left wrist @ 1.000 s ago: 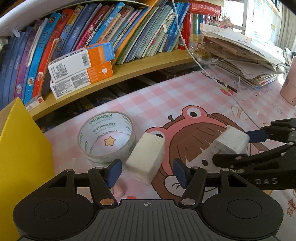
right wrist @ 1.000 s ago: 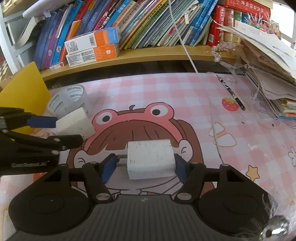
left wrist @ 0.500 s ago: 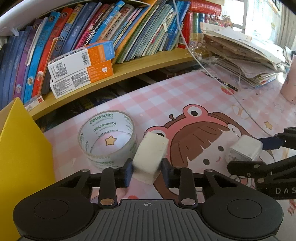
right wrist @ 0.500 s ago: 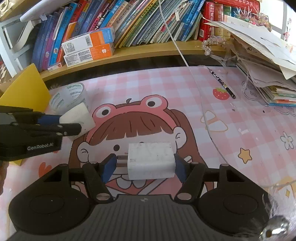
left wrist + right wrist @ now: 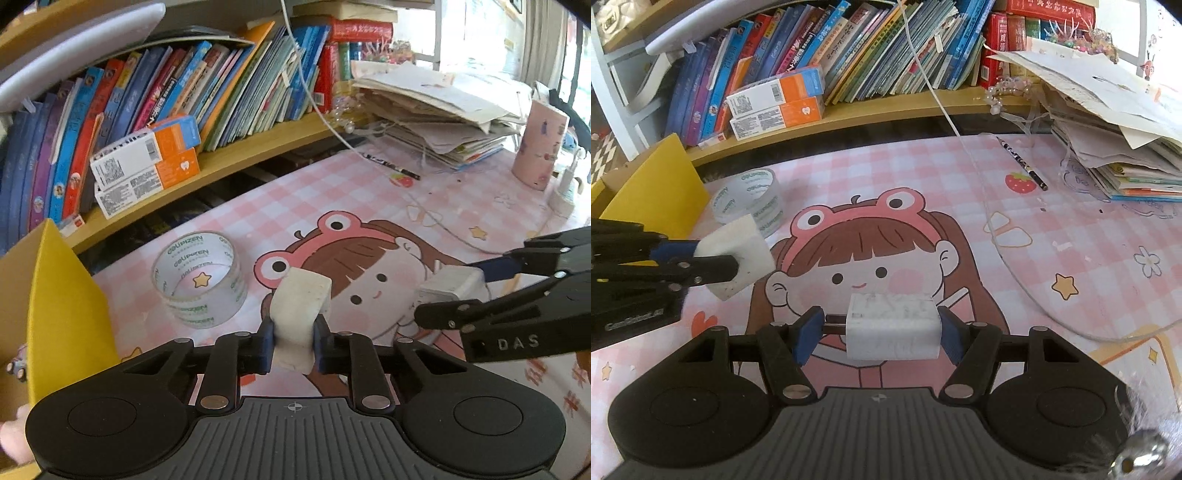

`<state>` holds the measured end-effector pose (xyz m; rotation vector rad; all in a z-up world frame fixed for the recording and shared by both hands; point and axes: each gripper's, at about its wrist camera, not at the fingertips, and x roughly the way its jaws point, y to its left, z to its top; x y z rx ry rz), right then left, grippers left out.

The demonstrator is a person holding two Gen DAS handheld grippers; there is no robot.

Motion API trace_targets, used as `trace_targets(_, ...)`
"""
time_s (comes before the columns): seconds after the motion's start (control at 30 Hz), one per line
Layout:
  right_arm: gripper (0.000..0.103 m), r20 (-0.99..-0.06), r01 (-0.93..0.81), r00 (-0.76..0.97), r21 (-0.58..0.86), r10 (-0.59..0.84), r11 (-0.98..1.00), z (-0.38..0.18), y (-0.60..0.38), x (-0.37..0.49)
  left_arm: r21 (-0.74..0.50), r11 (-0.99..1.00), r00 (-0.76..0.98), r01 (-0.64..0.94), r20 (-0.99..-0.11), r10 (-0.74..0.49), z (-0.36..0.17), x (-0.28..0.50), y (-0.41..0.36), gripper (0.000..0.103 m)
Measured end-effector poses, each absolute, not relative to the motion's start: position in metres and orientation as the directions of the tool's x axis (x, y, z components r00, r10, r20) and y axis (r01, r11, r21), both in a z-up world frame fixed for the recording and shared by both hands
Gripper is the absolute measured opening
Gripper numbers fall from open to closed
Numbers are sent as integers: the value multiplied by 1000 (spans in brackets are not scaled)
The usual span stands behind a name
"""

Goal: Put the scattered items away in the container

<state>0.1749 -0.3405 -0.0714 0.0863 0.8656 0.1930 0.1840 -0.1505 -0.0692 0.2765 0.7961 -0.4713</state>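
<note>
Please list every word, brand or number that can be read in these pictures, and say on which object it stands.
"DELIPIZEN": printed repeatedly on the clear tape roll, letters partly unsure.
"DAS": on the right claw.
"GenRobot.AI": on the left claw, blurred.
Book spines and orange-white boxes: too small to read.

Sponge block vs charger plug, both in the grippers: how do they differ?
1. The sponge block is soft: it pinches in at the left gripper. The charger plug keeps its boxy shape in the right gripper.
2. Sponge block is matte off-white with dark specks; charger plug is glossy and scuffed.
3. Charger plug has metal prongs toward one pad; sponge block has none.

Both are whitish and held above the mat.
</note>
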Motion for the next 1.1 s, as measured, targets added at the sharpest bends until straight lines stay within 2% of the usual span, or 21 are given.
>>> trace_targets(0.27,63,-737,-125,651,133,182,983,-64,-346,164,46,874,614,484,-730,-301,-52,158,-134,18)
trace_targets(1.1,63,-717,-89,691,41,91,995,-41,-350,139,10,887,695,462,-625,-356,15,94,-75,18)
